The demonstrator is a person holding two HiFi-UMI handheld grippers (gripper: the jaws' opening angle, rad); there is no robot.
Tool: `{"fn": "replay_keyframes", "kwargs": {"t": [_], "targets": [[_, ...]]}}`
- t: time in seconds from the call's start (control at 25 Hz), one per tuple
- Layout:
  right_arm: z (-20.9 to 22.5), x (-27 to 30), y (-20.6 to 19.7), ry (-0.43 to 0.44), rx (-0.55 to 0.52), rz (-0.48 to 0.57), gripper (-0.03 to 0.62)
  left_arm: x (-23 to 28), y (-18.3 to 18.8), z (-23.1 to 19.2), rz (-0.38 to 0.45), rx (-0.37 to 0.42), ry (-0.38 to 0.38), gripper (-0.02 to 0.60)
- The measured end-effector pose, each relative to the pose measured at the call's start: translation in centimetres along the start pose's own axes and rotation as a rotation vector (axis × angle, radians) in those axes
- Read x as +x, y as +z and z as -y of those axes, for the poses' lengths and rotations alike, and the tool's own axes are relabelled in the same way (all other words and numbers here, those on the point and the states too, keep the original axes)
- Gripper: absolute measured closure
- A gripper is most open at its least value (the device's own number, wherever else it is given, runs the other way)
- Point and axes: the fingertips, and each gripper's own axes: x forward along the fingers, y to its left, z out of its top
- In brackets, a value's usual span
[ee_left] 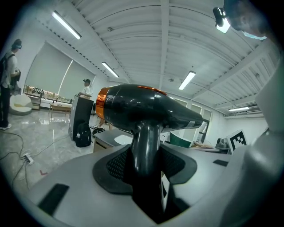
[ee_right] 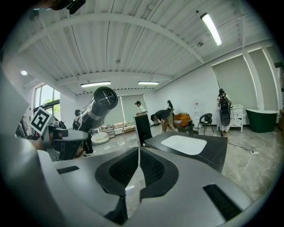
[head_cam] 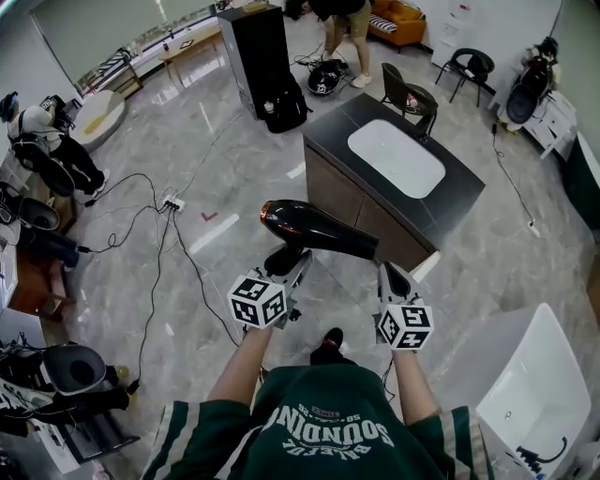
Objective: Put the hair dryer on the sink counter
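The left hand-held gripper [head_cam: 294,265] is closed on the handle of the black hair dryer [head_cam: 319,230]. In the left gripper view the handle stands upright between the two dark pads, which press it from both sides, with the barrel lying crosswise above them. The hair dryer is up in the air on the near side of the dark worktop [head_cam: 452,212] and not resting on it. It seems to hang just short of the worktop's near corner, over the grey floor [head_cam: 216,150], though the steep head view makes that gap hard to judge. An orange ring marks the barrel's end that points away from the worktop's near corner. The right hand-held gripper [head_cam: 390,274] is just beside the barrel's other end, also on the near side of the worktop. Its jaws are drawn together with nothing between them — the pads meet at their tips. A white basin [head_cam: 396,157] is set into the worktop's top. Beyond the worktop's far left corner stands a tall black cabinet [head_cam: 255,56] with a black backpack [head_cam: 284,112] at its foot. Two black chairs [head_cam: 410,97] sit behind the worktop — and a person [head_cam: 345,21] bends over further back. To the worktop's left, cables [head_cam: 150,234] trail across the floor.
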Motion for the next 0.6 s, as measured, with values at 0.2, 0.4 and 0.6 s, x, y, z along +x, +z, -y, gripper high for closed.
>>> {"fn": "replay_keyframes", "kwargs": {"t": [0.2,0.4,0.6], "targets": [[2.9,3.2,1.2,-0.006,0.006,-0.009,0.549,3.9,1.2,-1.4,-0.010,-0.006,0.007,0.394],[5.3,5.5,2.0,-0.014,0.021,-0.008,0.549,7.2,2.2,-2.1,-0.022,-0.003,-0.002,0.394],[6.6,7.5,2.6,-0.011,0.019,-0.010,0.549,9.5,2.8,-3.0,-0.029,0.007,-0.004,0.394]]}}
